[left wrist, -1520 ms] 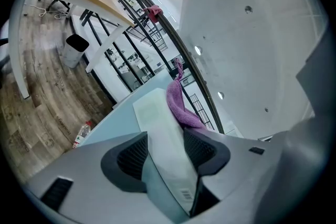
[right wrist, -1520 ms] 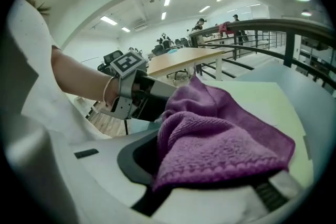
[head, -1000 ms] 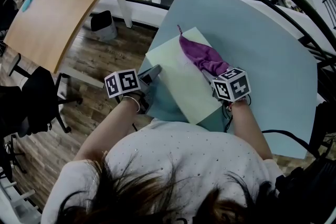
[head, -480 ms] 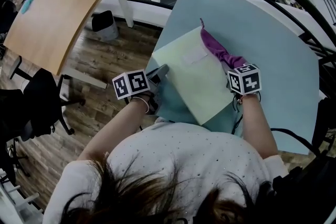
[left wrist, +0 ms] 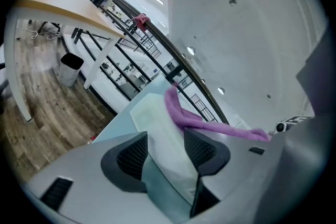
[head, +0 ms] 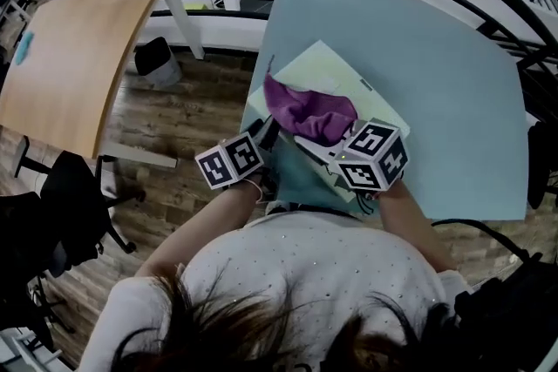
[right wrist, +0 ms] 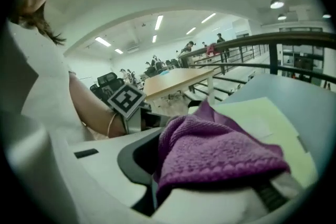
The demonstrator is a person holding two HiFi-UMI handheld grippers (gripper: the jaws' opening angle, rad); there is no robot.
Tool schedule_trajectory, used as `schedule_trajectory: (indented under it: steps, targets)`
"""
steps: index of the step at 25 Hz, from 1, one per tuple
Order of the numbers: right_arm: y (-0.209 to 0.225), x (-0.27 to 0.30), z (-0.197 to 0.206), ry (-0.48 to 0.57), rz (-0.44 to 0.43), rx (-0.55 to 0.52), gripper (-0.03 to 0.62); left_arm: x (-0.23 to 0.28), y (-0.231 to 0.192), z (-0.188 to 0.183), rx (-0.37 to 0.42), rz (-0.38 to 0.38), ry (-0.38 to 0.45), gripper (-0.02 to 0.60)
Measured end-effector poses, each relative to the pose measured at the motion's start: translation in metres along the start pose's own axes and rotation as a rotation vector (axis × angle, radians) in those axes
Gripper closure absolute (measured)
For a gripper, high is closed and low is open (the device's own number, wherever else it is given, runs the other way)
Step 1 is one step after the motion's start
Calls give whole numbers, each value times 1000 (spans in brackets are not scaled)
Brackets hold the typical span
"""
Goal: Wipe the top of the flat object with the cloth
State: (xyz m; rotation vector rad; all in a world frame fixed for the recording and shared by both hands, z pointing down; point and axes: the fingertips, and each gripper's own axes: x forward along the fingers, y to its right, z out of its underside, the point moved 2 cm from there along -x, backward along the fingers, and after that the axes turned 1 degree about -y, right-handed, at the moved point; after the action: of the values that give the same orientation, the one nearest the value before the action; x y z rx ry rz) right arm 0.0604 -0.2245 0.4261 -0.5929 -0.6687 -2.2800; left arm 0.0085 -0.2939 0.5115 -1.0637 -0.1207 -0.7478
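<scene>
The person wears a white short-sleeved top sprinkled with small pale dots [head: 314, 261], and dark brown hair [head: 235, 331] falls loose across the top's near edge. Out past the top's left sleeve, a thin light bracelet [right wrist: 110, 124] circles the wrist. The left gripper [left wrist: 167, 148] and right gripper [right wrist: 210, 181] are pale grey plastic with black ribbed pads [left wrist: 132, 155]. Each carries a white cube printed with black square markers [head: 373, 154].

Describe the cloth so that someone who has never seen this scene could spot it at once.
Start at the big pale blue table. Near its left edge in the head view lies a pale yellow-green flat sheet. The cloth sits bunched on that sheet, one end pinched in the right claw. It is the only purple, fuzzy thing there, while everything around it is pale and smooth.
</scene>
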Motion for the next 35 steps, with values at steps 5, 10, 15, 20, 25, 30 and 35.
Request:
schedule_trajectory:
  steps: [5, 10, 15, 20, 25, 30, 35]
  targets:
    - [-2, 7, 55, -193, 24, 18, 569, 1, 1, 0, 4, 3, -13, 367]
    - [10, -21, 77, -223, 57, 1, 569, -2, 8, 1, 200, -53, 34, 367]
    - [50, -54, 89, -233, 138, -9, 569, -1, 8, 1, 186, -52, 34, 367]
    - [107, -97, 98, -181, 244, 31, 571, -3, 12, 3, 221, -81, 69, 367]
    - [144, -130, 108, -149, 330, -5, 571, -2, 17, 8, 244, -94, 105, 367]
    - [166, -139, 110, -123, 371, -46, 571, 7, 17, 7, 227, -79, 85, 367]
    - [179, -143, 110, -74, 408, -18, 571, 7, 14, 6, 229, -84, 93, 367]
